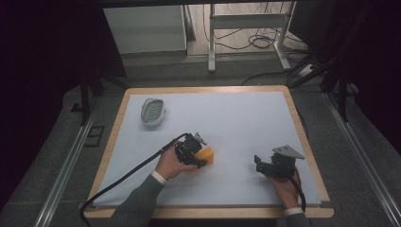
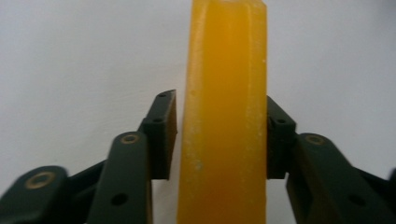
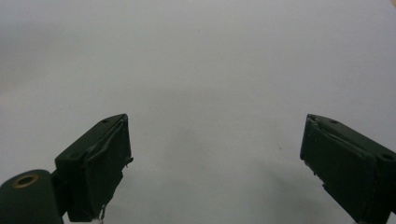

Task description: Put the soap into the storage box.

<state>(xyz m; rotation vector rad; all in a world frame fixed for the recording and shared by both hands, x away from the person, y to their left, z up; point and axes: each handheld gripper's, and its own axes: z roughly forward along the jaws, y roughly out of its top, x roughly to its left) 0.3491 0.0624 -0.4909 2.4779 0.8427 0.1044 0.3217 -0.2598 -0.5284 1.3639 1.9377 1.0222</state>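
An orange soap-like bar (image 1: 207, 154) lies on the white mat, left of the middle near the front. My left gripper (image 1: 196, 154) comes at it from the left and is shut on it. In the left gripper view the bar (image 2: 226, 116) stands upright between the two black pads (image 2: 163, 135), which sit against its two sides, and its far end runs out of the top of the picture. My right gripper (image 1: 259, 163) rests low over the mat at the front right, open, with bare mat between its fingers (image 3: 217, 126).
A white ridged oval dish (image 1: 152, 111) sits at the back left of the mat (image 1: 246, 113). The wooden table edge (image 1: 208, 89) frames the mat. A black cable (image 1: 127, 175) trails from the left gripper off the front left.
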